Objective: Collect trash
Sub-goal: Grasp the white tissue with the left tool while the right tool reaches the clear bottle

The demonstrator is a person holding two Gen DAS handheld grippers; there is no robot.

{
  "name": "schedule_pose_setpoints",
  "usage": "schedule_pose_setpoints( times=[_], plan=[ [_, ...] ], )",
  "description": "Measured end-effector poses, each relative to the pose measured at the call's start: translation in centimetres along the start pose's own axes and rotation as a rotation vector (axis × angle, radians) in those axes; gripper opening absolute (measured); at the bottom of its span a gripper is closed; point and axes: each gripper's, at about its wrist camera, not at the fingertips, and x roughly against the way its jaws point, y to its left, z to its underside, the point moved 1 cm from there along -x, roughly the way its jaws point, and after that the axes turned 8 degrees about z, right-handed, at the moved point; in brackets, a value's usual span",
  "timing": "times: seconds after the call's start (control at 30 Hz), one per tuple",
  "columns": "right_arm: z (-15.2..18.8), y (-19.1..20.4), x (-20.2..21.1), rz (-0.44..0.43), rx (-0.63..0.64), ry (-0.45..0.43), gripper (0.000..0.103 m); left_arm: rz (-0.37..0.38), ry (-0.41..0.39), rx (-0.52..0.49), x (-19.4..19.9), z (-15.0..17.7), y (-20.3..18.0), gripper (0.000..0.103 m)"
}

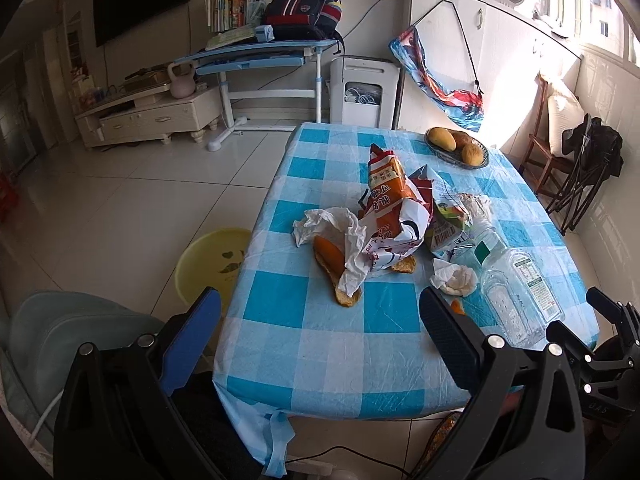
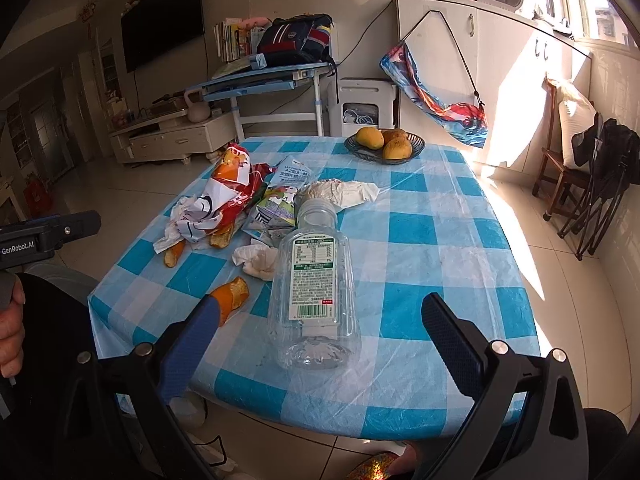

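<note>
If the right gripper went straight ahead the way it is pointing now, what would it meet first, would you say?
Most likely the clear plastic bottle, lying on its side on the checked tablecloth, base toward the open right gripper and roughly centred between its fingers. Depth is hard to judge, so this is approximate.

**Legible Markings**

The black handheld gripper body (image 2: pixel 28 240) at the left edge of the right wrist view carries white lettering: "GenRobot.AI". The black gripper frame (image 1: pixel 596 410) at the lower right of the left wrist view carries embossed characters, apparently "BAS". The clear plastic bottle (image 2: pixel 314 284) bears a green-and-white printed label with a barcode; its print is too small to read.
</note>
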Motion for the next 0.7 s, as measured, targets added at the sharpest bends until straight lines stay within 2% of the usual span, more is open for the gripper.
schedule_pose_setpoints(
  times=[0.17,0.3,0.4,0.5,0.57,0.7],
  plan=[
    [-0.1,-0.2,-0.7,0.006,-0.020,0.014,0.097,0.046,-0.007,-0.077,-1.8,-1.3,-2.3,0.096],
    [0.0,-0.5,-1.3,0.011,-0.029,0.031,0.097,0.047,0.000,-0.115,-3.0,-2.1,-3.2,0.096],
    [0.2,-0.4,-1.7,0.012,-0.026,0.045,0.097,0.065,0.021,-0.086,-3.9,-1.8,-2.5,0.096],
    [0.3,-0.4,-2.1,0.004,-0.032,0.060,0.095,0.048,0.046,-0.063,-5.0,-1.5,-1.1,0.096],
    [0.4,-0.5,-2.3,0.000,-0.041,0.066,0.090,0.035,0.051,-0.013,-5.6,-1.9,0.1,0.096],
    [0.4,-0.7,-2.8,-0.004,-0.050,0.079,0.081,0.061,0.050,0.124,-6.9,-3.4,2.7,0.096]
  ],
)
